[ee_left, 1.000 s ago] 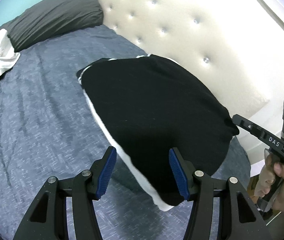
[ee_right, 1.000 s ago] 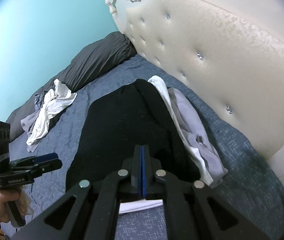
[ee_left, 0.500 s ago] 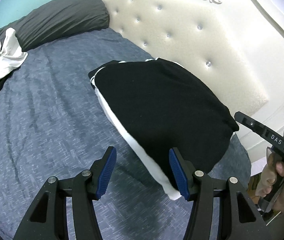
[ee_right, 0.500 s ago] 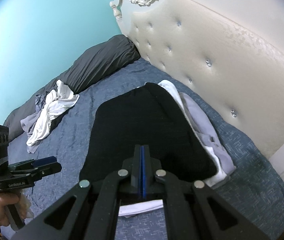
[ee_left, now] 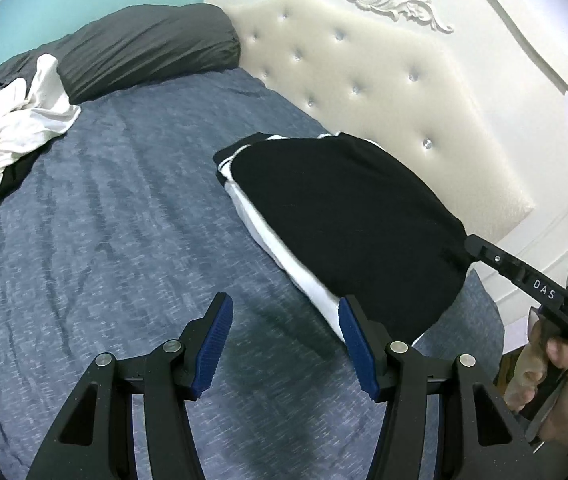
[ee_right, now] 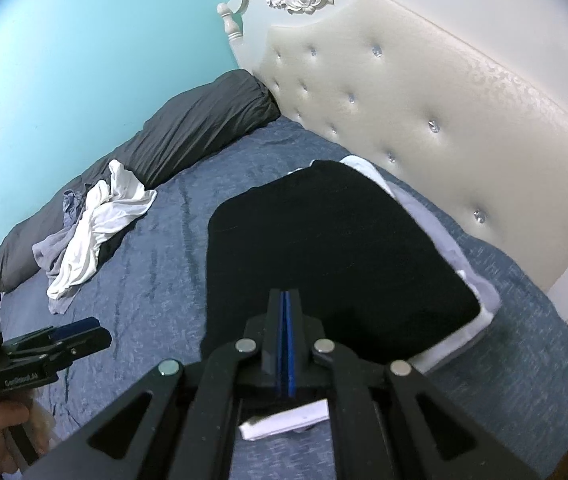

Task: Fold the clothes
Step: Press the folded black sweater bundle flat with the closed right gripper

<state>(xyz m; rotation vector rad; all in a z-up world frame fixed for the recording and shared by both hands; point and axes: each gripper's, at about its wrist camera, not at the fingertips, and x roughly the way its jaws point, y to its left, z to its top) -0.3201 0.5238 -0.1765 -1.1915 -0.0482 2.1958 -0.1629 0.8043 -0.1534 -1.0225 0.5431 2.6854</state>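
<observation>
both claws have drawn back across the bed (ee_left: 116, 216) since a second ago, so the black top (ee_left: 347, 220) sits farther off and smaller in each view, and the headboard (ee_left: 383, 92) shows more of its carving.

the bed fills both views, its blue cover bare at the middle. the headboard runs from 12 to 3 o'clock. a grey pillow (ee_right: 204, 128) lies at 11 o'clock, and the unfolded pile (ee_right: 96, 224) of white and grey clothes waits at 9 to 10 o'clock, likely the next work.

the black top lies folded on a stack of white and pale clothes, near the headboard, probably set there to keep the middle free.

the left claw (ee_left: 284, 344) stands released, nothing between its pads; the top lies at its 1 o'clock, its near white edge just behind the right pad. the right claw (ee_right: 285, 340) is clenched, pads together on nothing visible; the top spreads at its 12 o'clock, close ahead. a white strip shows under its frame, its nature unclear.
</observation>
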